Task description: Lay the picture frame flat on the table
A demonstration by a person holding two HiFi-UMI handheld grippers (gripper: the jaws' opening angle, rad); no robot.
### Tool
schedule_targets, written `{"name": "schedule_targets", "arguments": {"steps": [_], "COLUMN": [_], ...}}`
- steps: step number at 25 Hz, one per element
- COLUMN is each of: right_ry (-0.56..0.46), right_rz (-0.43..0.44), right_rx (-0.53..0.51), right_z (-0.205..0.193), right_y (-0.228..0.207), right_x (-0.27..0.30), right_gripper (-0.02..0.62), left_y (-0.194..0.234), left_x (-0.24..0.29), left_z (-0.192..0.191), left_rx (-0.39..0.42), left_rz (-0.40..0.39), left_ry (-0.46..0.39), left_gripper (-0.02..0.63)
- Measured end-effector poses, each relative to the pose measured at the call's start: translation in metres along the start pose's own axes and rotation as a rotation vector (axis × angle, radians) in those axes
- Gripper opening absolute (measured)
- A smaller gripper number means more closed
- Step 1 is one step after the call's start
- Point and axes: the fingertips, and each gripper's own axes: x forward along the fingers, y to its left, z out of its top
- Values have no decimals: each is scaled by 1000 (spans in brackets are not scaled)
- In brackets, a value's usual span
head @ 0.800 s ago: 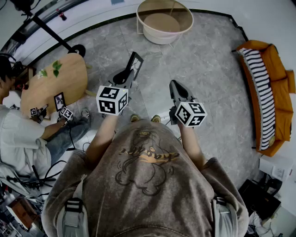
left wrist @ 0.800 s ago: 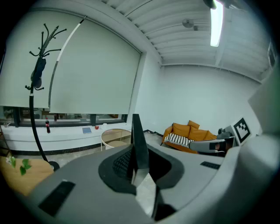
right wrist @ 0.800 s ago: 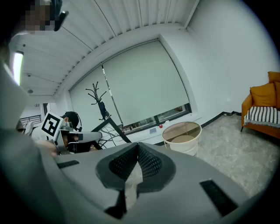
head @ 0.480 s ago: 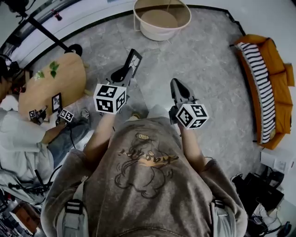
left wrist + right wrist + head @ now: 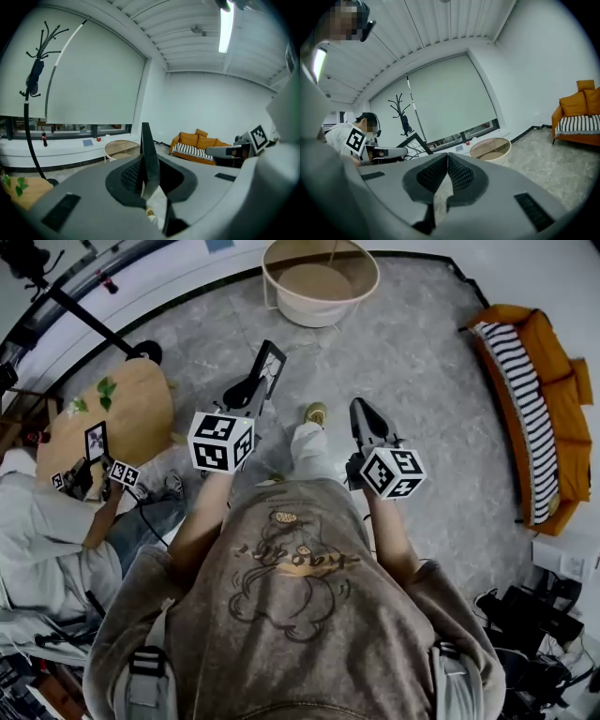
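Left gripper (image 5: 253, 390) pinches picture frame (image 5: 272, 365), frame jutting beyond jaws; right gripper (image 5: 366, 416) closed, empty.

Mock living room sitting inside a recording lab, orange sofa (image 5: 553, 399) standing on grey stone flooring, coat stand (image 5: 33, 79) rising before a drawn roller blind (image 5: 93, 79), cables and gear (image 5: 534, 615) piling up (bottom right corner), seated person (image 5: 47, 531) working nearby
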Motion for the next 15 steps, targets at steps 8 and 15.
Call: {"name": "schedule_targets", "arguments": {"steps": [8,15], "right_ry": [2,8], "right_rz": [14,-21], "right_rx": [12,44], "right_z": [3,4], "right_y": [-2,-27], "right_x": [25,37], "right_gripper": [20,20], "left_y": [13,16], "left_x": [16,43], "left_z": [3,8], "left_rx": [-6,-3], "left_rz": [-5,-18], "left_ry": [13,17], "left_gripper": [58,58]}}
